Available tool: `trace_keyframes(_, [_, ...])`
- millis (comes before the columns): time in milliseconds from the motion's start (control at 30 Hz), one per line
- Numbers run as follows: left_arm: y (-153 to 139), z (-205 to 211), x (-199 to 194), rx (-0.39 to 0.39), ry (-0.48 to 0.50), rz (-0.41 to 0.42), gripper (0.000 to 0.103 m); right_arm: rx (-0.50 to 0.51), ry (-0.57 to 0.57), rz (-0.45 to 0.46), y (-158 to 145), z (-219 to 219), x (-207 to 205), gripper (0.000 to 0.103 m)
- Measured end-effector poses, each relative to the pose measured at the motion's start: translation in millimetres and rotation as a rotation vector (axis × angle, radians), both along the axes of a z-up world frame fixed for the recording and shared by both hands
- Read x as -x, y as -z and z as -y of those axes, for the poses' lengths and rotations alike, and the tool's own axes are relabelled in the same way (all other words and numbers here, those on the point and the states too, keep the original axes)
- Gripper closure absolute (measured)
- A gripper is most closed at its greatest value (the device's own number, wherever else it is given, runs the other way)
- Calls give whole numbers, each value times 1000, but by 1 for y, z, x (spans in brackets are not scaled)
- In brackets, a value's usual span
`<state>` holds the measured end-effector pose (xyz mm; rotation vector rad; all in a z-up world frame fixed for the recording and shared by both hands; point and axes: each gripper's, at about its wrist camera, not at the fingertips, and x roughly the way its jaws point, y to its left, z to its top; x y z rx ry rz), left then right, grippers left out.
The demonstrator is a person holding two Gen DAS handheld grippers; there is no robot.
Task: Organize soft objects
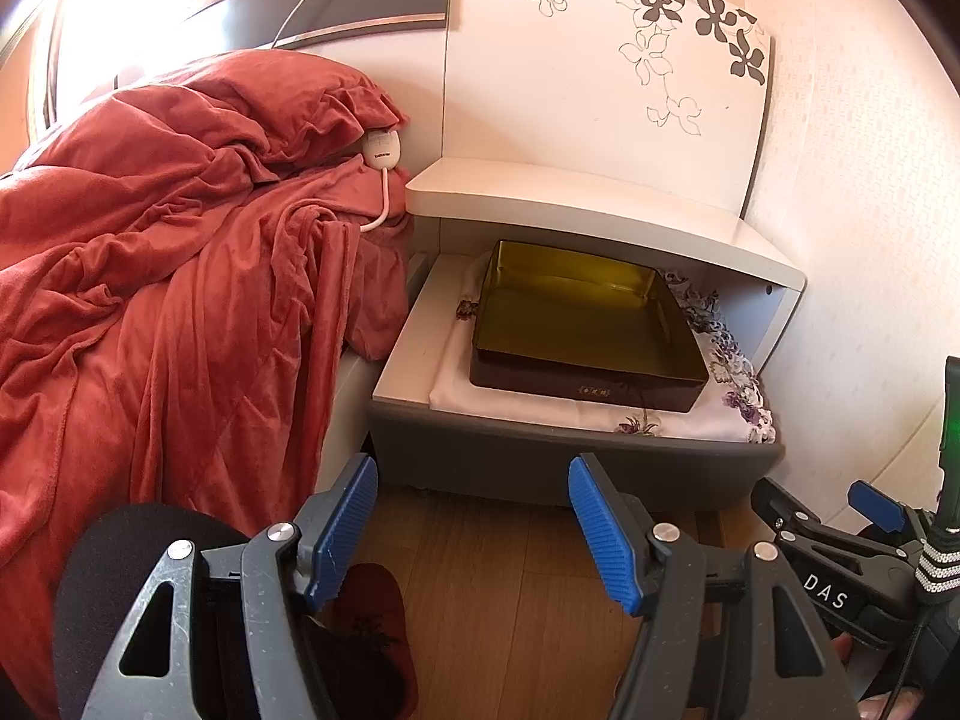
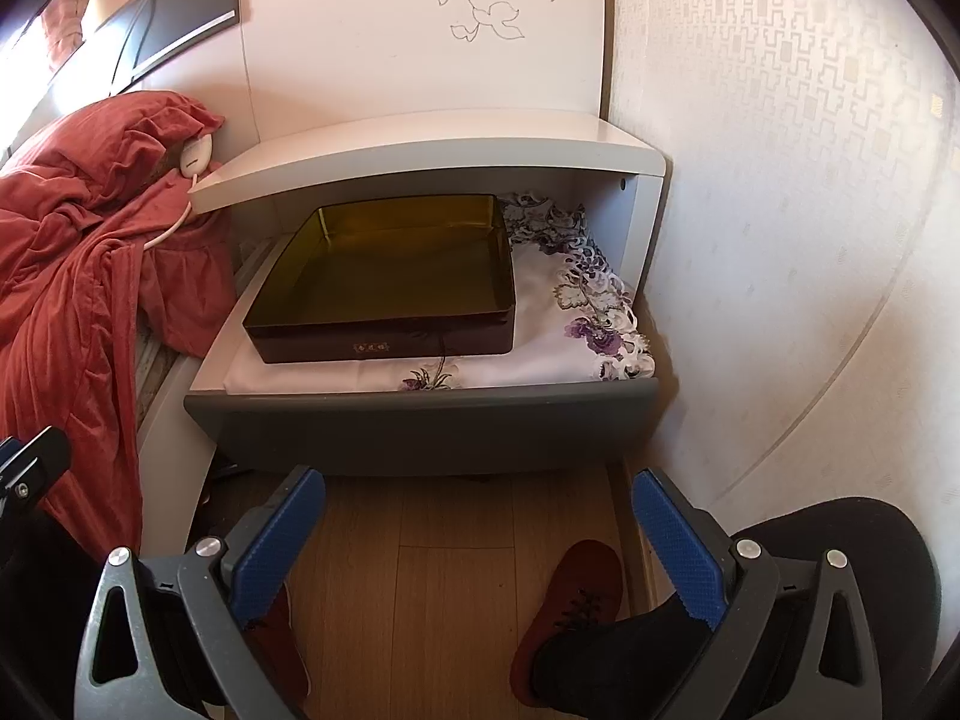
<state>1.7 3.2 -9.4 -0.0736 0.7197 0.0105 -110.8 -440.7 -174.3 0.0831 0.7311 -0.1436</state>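
Observation:
A rumpled red blanket (image 1: 156,276) lies over the bed at the left, with a red pillow (image 1: 282,96) at its head; both also show in the right wrist view, the blanket (image 2: 78,252) at the left. An empty amber box (image 1: 582,324) sits on a floral cloth (image 1: 738,384) on the nightstand; the box (image 2: 390,282) is also in the right wrist view. My left gripper (image 1: 474,531) is open and empty above the wooden floor. My right gripper (image 2: 480,546) is open and empty in front of the nightstand; it also shows at the left wrist view's right edge (image 1: 840,516).
The nightstand (image 2: 420,426) has a grey front and a white shelf (image 1: 600,210) above the box. A white corded controller (image 1: 381,147) lies at the bed's edge. The person's red shoes (image 2: 576,588) stand on the floor. A wallpapered wall (image 2: 780,240) is close on the right.

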Motion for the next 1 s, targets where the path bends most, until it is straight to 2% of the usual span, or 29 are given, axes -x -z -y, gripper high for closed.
trace_keyframes(1000, [2, 0, -1, 2, -9, -12, 35, 0, -5, -9, 1, 0, 0, 0])
